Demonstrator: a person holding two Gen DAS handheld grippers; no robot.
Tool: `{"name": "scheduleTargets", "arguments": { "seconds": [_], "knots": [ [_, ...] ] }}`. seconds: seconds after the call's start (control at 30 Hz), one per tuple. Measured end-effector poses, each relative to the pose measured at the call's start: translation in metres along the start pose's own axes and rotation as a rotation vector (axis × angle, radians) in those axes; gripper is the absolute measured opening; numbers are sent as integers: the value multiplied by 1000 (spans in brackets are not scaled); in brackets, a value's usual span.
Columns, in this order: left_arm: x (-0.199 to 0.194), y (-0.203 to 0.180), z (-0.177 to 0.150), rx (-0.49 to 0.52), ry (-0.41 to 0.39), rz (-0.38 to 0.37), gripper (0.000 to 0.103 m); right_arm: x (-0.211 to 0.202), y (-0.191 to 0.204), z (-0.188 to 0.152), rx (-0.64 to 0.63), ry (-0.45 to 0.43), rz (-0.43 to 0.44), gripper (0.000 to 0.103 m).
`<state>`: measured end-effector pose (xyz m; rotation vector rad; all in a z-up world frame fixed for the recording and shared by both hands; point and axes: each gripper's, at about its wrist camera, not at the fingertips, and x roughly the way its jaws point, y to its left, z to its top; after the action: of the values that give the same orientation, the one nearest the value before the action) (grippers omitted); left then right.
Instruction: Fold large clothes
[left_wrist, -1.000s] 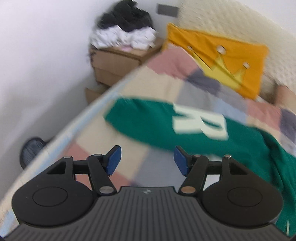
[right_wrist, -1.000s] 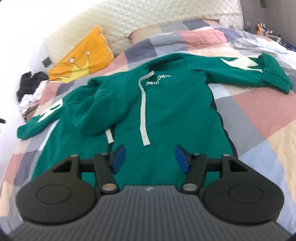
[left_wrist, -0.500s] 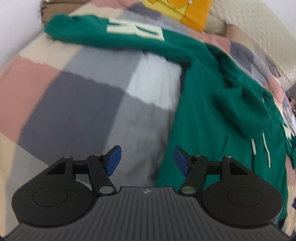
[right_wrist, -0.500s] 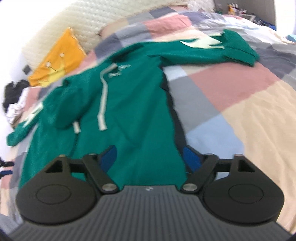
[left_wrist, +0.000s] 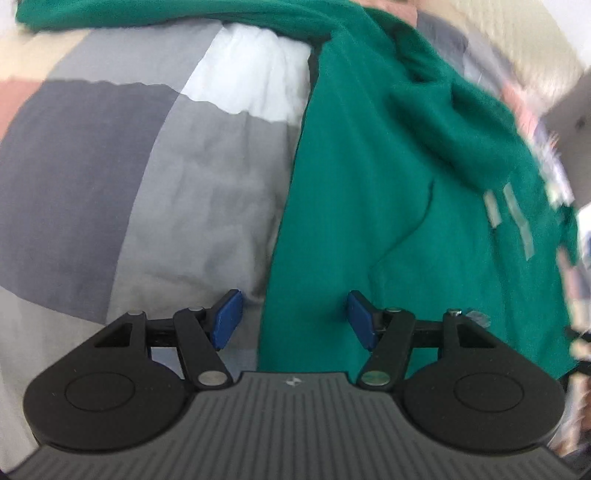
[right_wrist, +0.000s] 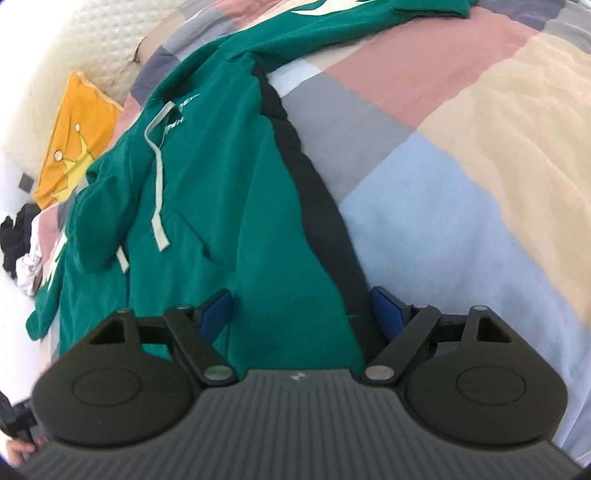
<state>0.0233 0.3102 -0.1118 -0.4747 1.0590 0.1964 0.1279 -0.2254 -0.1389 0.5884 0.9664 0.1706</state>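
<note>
A green fleece hooded sweatshirt with white drawstrings (right_wrist: 229, 206) is lying spread on the bed's patchwork quilt of grey, pink, beige and blue squares (right_wrist: 461, 192). The left hand-held gripper (left_wrist: 291, 319) is closing, released, straddling the garment's side edge. The right hand-held gripper (right_wrist: 301, 314) is standing released over the opposite hem edge, its blue pads (right_wrist: 384, 314) gripping nothing.

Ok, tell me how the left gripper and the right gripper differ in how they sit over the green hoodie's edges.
The left gripper straddles the green hoodie's plain side edge, its jaws narrower and closing; the right gripper straddles the edge with the black side stripe, jaws wider. The left has grey bedding under one finger, the right pale blue. Both are open, with no pad pressing cloth.
</note>
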Motion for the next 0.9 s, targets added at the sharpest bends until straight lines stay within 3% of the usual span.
{"name": "scheduleTargets", "arguments": {
  "seconds": [0.07,0.13,0.2,0.23,0.27,0.37,0.53,0.67,0.9],
  "knots": [
    [2,-2,0,3,7,10,59,0,1,-3,12,0,10,83],
    [0,-2,1,-6,12,-3,37,1,5,-5,-8,7,12,80],
    [-4,-5,2,-3,15,11,20,0,13,-8,-60,11,-15,67],
    [-8,-7,3,-3,11,12,10,-2,17,-9,-80,9,-29,55],
    [-12,-9,3,-14,2,11,9,-4,19,-10,-93,2,-36,35],
    [-35,-14,2,-62,-41,-17,7,-19,18,-9,-75,-41,-3,16],
    [-78,-26,-2,-120,-107,-66,7,-66,30,-5,-130,-188,63,13],
    [-101,-33,-13,-152,-119,-98,6,-100,21,-5,-114,-256,111,12],
    [-104,-30,-51,-214,-29,-125,7,-116,4,-20,-102,-289,39,12]
  ]
}}
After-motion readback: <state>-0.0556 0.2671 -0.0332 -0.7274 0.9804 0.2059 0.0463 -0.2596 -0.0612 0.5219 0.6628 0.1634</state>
